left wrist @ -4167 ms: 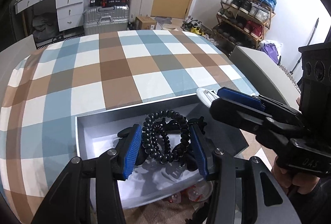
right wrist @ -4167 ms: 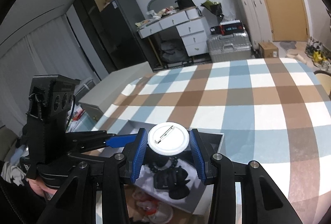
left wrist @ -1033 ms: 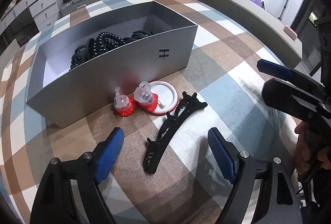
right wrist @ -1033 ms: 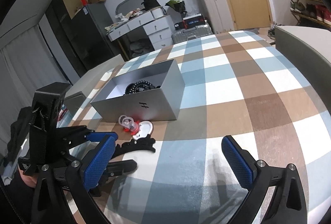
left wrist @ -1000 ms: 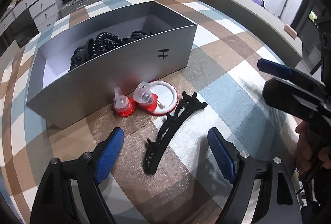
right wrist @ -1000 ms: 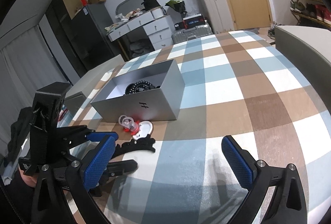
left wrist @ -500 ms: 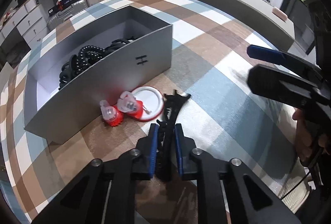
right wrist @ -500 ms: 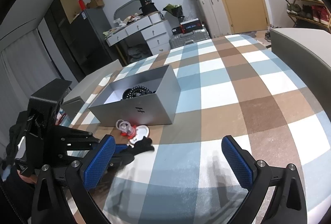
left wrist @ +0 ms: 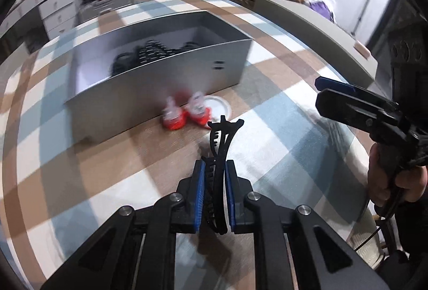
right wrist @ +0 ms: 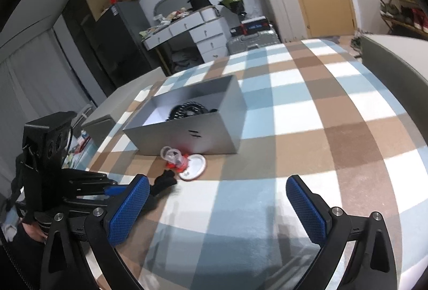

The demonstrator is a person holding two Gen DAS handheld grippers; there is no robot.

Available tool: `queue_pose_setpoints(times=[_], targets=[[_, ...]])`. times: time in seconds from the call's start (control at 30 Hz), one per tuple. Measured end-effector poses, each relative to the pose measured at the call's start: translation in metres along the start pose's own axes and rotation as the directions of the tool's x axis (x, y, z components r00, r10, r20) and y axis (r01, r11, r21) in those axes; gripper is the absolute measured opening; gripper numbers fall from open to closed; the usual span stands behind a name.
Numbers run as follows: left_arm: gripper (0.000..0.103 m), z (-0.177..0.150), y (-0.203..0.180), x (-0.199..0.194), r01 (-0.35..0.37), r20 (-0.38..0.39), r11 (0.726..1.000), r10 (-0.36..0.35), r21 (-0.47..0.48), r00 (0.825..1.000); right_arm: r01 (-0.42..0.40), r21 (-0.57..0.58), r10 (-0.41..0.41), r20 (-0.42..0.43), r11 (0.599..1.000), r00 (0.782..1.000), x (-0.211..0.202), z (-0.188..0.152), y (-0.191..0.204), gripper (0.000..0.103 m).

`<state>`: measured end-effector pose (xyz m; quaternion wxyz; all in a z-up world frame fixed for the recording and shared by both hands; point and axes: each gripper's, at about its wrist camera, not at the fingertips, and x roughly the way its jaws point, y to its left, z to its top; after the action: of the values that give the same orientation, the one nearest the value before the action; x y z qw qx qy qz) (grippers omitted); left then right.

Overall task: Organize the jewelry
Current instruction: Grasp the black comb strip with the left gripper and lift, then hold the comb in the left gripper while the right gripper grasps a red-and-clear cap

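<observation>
Left tool [left wrist: 215, 177] pinched tight; right tool [right wrist: 218, 199] wide apart.

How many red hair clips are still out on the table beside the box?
2. One red clip lies by the grey box front wall; the second red clip is right beside it, overlapping the white round badge. Others may be hidden inside the box.

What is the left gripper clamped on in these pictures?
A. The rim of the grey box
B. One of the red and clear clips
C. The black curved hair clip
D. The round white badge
C: in the left wrist view the left gripper has its blue pads shut on the black curved hair clip, whose far end sticks out toward the grey box.
</observation>
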<state>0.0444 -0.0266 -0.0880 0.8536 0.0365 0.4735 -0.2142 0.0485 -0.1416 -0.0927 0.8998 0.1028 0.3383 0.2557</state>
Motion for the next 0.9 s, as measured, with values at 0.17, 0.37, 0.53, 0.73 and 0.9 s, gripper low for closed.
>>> queue_pose_setpoints(times=[0.17, 0.37, 0.53, 0.73, 0.9], targets=[[0.01, -0.013, 0.019, -0.011, -0.018, 0.028, 0.996, 0.021, -0.091, 0.999, 0.0, -0.088, 0.0, 0.008, 0.996, 1.0, 0.009, 0.009, 0.019, 0.092], [0.01, -0.032, 0.045, -0.027, -0.019, 0.087, 0.978, 0.038, -0.209, 0.995, -0.075, -0.112, 0.068, -0.066, 0.991, 0.996, 0.039, 0.019, 0.033, 0.076], [0.01, -0.032, 0.058, -0.037, -0.004, 0.135, 0.966, 0.04, -0.258, 0.99, -0.102, -0.149, 0.081, -0.138, 0.984, 0.987, 0.067, 0.019, 0.048, 0.063], [0.01, -0.032, 0.064, -0.037, -0.017, 0.131, 0.967, 0.053, -0.256, 0.99, -0.065, -0.212, 0.029, -0.166, 0.975, 0.986, 0.086, 0.016, 0.062, 0.055], [0.01, -0.033, 0.068, -0.035, 0.0, 0.126, 0.964, 0.035, -0.267, 0.991, -0.033, -0.22, -0.009, -0.19, 0.975, 0.982, 0.096, 0.015, 0.063, 0.04]])
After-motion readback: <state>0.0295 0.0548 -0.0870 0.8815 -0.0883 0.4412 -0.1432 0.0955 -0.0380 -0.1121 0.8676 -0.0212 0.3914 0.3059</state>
